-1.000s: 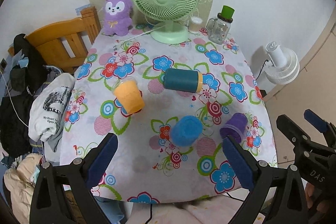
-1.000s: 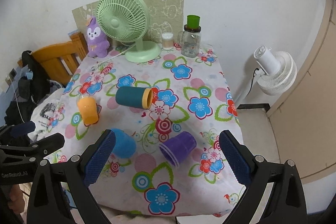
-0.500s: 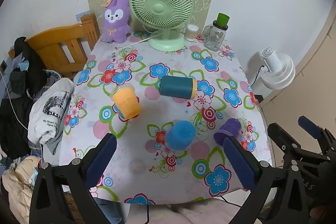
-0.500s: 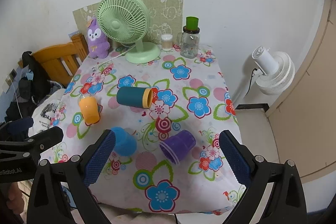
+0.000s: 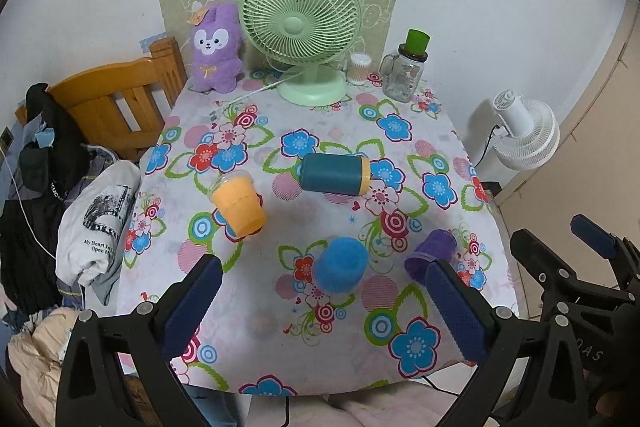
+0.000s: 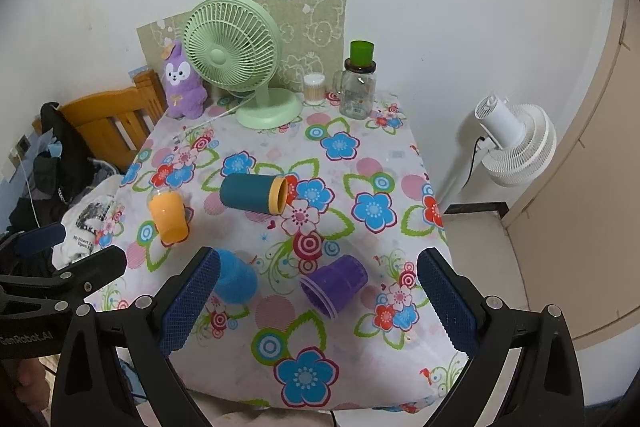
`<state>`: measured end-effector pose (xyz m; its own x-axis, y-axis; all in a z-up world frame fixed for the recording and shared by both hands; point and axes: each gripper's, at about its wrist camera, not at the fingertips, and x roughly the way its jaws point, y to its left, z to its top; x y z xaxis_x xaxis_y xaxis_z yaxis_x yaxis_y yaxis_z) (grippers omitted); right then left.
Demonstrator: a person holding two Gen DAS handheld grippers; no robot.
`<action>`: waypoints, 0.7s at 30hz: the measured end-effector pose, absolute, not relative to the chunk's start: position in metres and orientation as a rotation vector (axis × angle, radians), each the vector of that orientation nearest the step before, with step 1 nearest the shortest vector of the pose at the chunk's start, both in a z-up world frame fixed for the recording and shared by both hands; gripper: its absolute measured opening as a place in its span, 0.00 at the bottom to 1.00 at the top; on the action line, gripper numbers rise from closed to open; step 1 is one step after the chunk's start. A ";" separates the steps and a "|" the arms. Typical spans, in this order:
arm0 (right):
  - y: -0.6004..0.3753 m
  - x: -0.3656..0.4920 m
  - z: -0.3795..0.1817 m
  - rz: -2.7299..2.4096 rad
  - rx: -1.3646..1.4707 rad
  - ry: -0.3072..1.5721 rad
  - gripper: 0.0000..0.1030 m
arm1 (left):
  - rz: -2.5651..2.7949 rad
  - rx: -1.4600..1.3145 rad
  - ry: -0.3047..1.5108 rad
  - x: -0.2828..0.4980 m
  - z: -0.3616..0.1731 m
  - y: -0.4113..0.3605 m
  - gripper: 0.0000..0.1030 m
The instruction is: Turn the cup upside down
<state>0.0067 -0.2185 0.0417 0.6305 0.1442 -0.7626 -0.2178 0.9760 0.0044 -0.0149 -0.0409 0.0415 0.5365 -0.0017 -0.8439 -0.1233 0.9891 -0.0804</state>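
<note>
Several cups lie on their sides on the flowered tablecloth (image 5: 400, 163): an orange cup (image 5: 239, 203) at the left, a dark teal cup with a yellow rim (image 5: 335, 173) in the middle, a blue cup (image 5: 340, 264) and a purple cup (image 5: 430, 256) near the front. They also show in the right wrist view: the orange cup (image 6: 168, 214), the teal cup (image 6: 254, 193), the blue cup (image 6: 234, 279), the purple cup (image 6: 334, 283). My left gripper (image 5: 320, 303) is open and empty above the front edge. My right gripper (image 6: 316, 303) is open and empty, over the purple cup.
A green desk fan (image 5: 302, 27), a purple plush rabbit (image 5: 216, 53), a small white jar (image 5: 357, 68) and a glass jar with a green cup on top (image 5: 404, 75) stand at the back. A wooden chair with clothes (image 5: 108, 107) is left. A white fan (image 5: 524, 133) is right.
Both grippers have pulled back and up from the table, so the table and cups look smaller. The cups have not moved. Both grippers stay open.
</note>
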 end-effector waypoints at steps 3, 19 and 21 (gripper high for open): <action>-0.218 0.006 0.042 0.209 -0.091 0.862 0.97 | 0.074 -0.135 1.000 -0.015 0.043 -0.041 1.00; -0.218 0.010 0.042 0.197 -0.069 0.866 0.97 | 0.082 -0.116 0.989 -0.011 0.044 -0.042 1.00; -0.218 0.011 0.042 0.196 -0.069 0.868 0.97 | 0.082 -0.115 0.990 -0.011 0.044 -0.042 1.00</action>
